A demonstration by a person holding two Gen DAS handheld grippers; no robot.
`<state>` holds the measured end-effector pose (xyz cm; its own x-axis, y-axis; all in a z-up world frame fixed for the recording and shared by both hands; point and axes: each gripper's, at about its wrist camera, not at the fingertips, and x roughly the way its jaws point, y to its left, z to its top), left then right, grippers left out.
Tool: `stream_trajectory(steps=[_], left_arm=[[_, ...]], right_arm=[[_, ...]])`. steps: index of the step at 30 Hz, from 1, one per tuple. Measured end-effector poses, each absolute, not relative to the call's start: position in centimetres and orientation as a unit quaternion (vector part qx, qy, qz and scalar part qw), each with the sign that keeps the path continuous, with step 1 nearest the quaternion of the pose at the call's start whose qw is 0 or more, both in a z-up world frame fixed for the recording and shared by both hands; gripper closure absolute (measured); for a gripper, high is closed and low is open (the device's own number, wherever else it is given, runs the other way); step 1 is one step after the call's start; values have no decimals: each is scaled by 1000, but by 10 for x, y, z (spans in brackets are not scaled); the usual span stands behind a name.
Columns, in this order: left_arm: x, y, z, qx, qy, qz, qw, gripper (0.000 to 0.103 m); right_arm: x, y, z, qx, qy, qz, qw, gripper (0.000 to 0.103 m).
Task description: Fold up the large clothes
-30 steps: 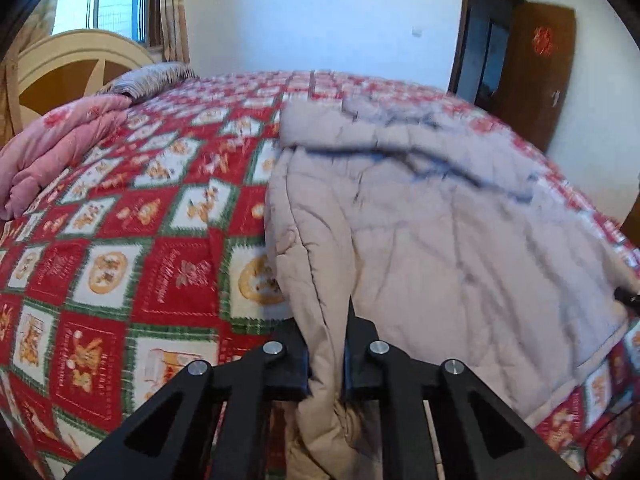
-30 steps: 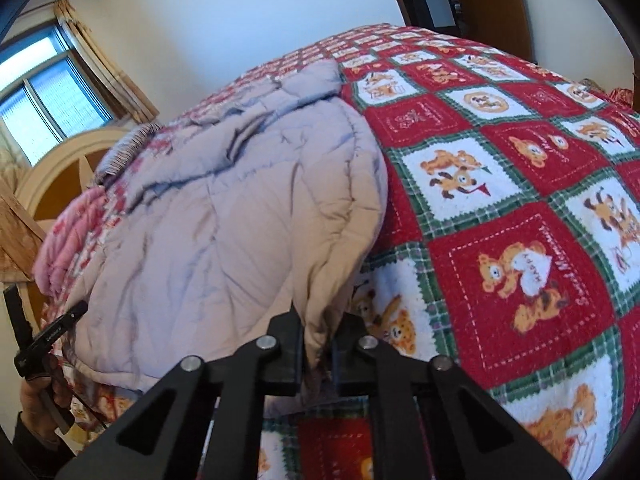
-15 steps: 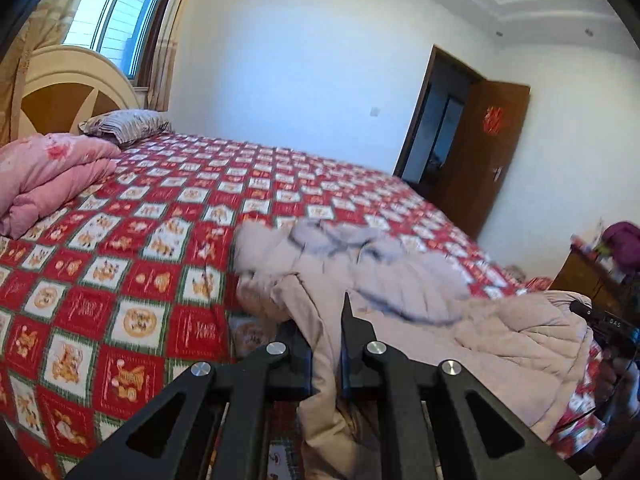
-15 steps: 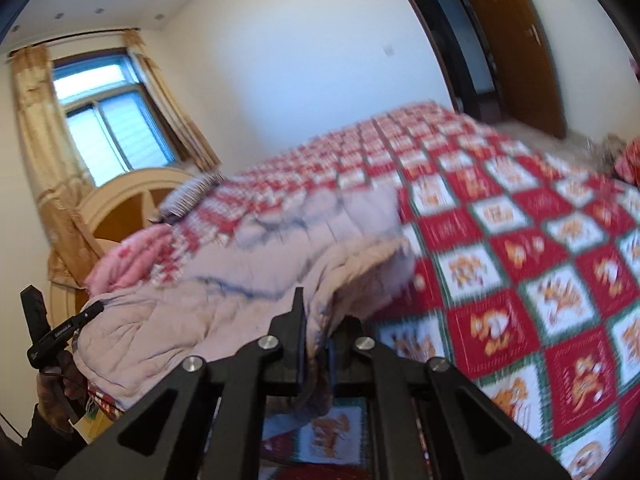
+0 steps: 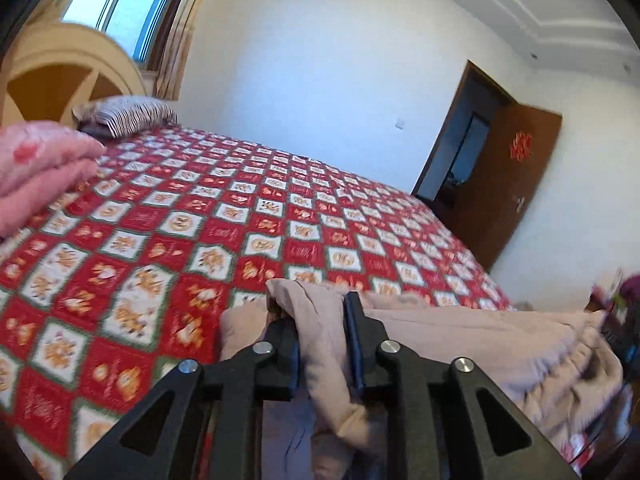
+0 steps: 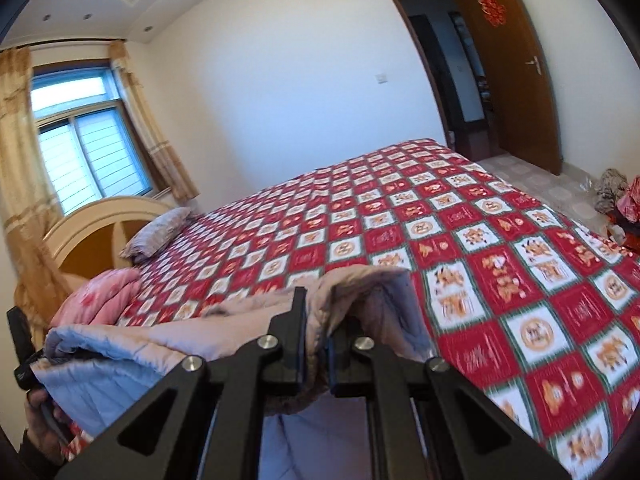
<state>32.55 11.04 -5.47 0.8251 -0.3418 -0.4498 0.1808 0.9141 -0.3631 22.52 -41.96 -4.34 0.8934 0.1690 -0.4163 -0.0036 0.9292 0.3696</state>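
Padded coat (image 5: 460,332), pinkish-beige, is hanging stretched between your tongs above the near edge of the teddy-bear bedspread (image 5: 240,216); left gripper (image 5: 322,340) and right gripper (image 6: 316,336) are each clamping its edge.

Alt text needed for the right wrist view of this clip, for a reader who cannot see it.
The right gripper is clamped on the edge of a beige padded coat, lifted above a bed with a red checked cartoon bedspread. The coat stretches left to the other gripper. Beyond are a pillow, a curtained window and an open brown door.
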Motion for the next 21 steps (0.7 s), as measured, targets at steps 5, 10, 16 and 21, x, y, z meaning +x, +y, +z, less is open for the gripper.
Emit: stream_trajectory(steps=[5, 10, 16, 21], left_arm=[[362, 109, -56, -120, 229, -43, 965, 9], [388, 111, -72, -105, 235, 22, 966, 8], [380, 59, -90, -45, 227, 50, 971, 8], [378, 1, -100, 44, 210, 43, 976, 8]], right_arm=[[288, -423, -55, 178, 256, 24, 950, 93], [350, -422, -92, 173, 300, 9, 938, 90], [410, -427, -129, 229, 325, -21, 917, 20], [387, -402, -111, 196, 298, -22, 934, 17]])
